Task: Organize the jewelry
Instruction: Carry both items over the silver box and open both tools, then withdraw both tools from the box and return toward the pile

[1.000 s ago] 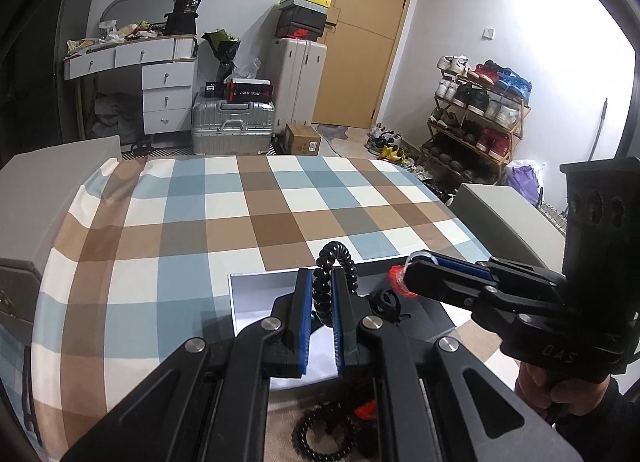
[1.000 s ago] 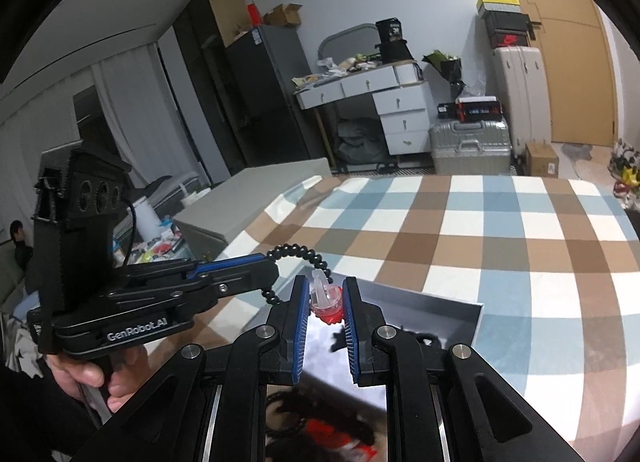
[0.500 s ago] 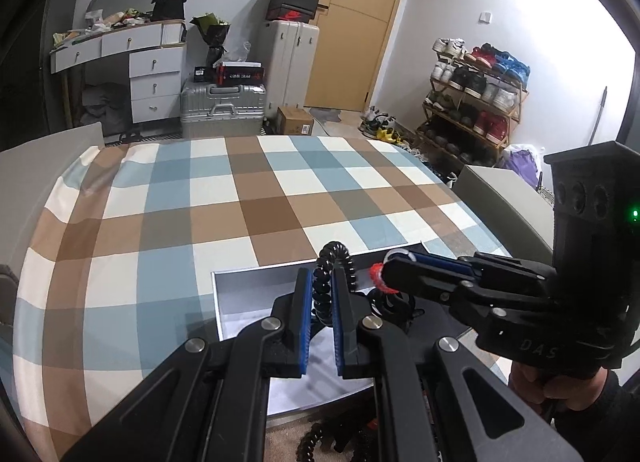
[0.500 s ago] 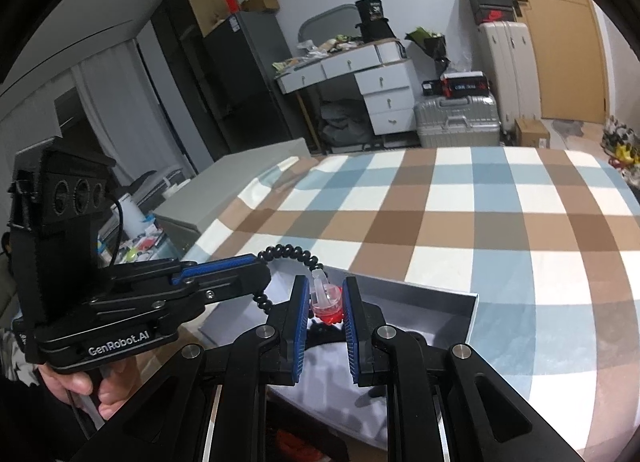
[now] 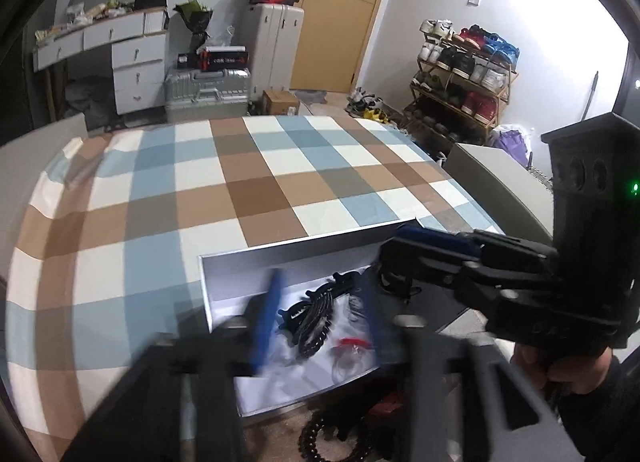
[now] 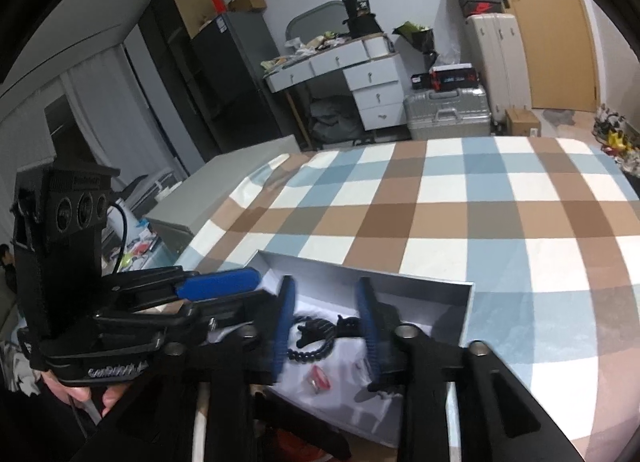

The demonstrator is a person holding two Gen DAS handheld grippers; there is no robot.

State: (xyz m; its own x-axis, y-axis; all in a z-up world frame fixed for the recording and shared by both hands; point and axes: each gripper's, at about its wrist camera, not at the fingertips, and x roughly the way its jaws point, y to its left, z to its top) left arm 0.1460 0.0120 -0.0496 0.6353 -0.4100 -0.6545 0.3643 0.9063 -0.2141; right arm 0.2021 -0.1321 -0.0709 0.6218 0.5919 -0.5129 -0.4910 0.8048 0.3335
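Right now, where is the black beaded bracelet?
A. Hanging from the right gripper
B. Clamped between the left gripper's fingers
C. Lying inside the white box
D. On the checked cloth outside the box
C: the black beaded bracelet lies on the floor of the white box beside a small red piece, while both grippers' fingers are opening and grip nothing.

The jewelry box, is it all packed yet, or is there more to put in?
Partly. A black beaded necklace and a small red-and-clear piece lie inside the white box. Both the left gripper and the right gripper are opening, gripping nothing. Another black bead strand waits outside the box's near edge.
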